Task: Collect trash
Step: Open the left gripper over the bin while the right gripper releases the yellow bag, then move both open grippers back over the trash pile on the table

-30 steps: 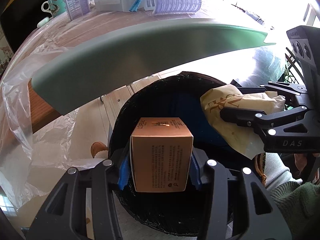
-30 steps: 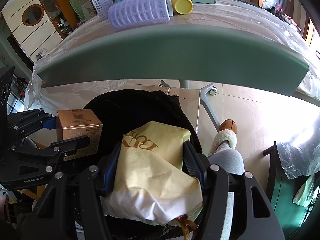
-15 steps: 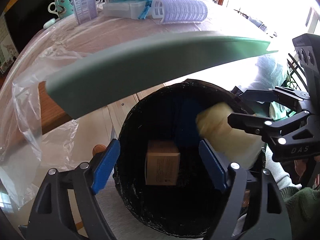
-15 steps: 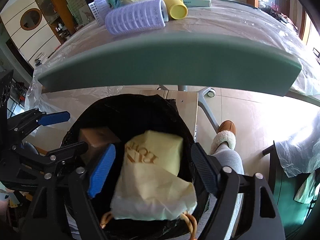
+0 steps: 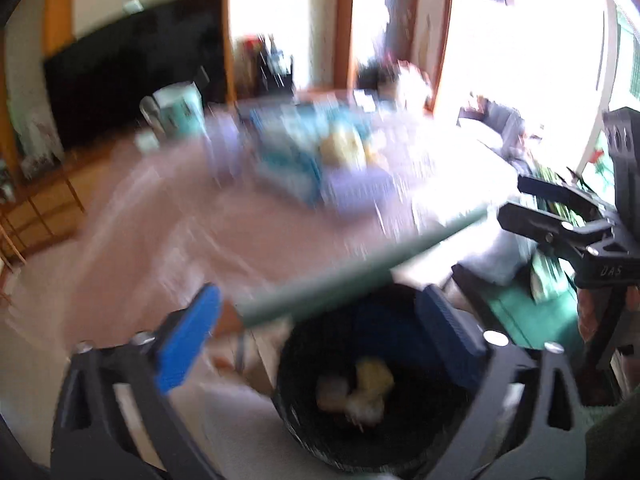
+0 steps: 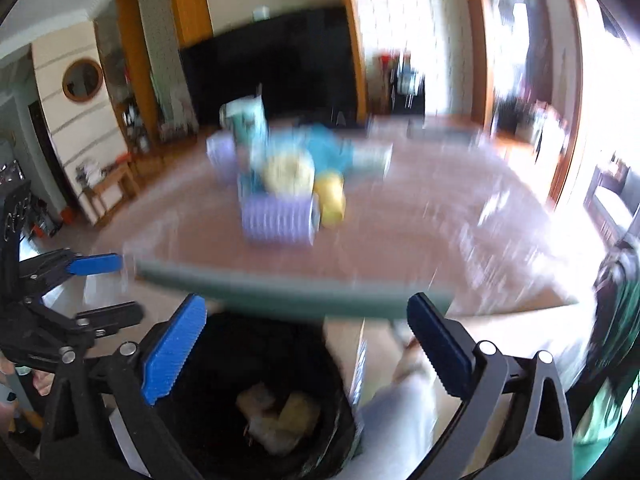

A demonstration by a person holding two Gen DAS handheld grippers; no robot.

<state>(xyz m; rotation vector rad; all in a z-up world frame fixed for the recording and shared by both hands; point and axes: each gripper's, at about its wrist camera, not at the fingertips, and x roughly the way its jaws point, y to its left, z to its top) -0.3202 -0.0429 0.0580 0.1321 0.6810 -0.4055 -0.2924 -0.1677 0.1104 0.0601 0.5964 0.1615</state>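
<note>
Nearest to you, both tools are empty. Your left gripper [image 5: 320, 336] has its blue ribbed pads spread wide with nothing between them, and your right gripper [image 6: 308, 340] is spread the same way, also carrying nothing.

Just below and between the fingers sits the black bin [image 5: 304, 424], round-mouthed, with a dark crinkled liner that looks like thin plastic film. At its bottom lie the trash pieces [image 6: 276, 420]: a pale yellow, soft-looking crumpled wrapper beside a paler, boxier lump. The blur keeps you from reading any print or edges on them.

So at least two items are in the bin, and this round of dropping looks finished. What is left is harder to judge.

Above the bin runs the table edge [image 6: 296, 292], a smooth grey-green band, matte and rounded. Beyond it the table top [image 6: 440, 216] is covered in a clear, glossy plastic sheet with wrinkles that catch the window light.

Farther back on the table stands a cluster: a lilac ribbed roller [image 6: 280, 220], cylindrical with fine ridges, a yellow cup [image 6: 330, 200] touching it, something teal behind, and a pale mug [image 6: 246, 120] at the far side. Whether any of these count as trash you cannot tell from here; if they do, your next reach goes up and over the edge toward them.
</note>
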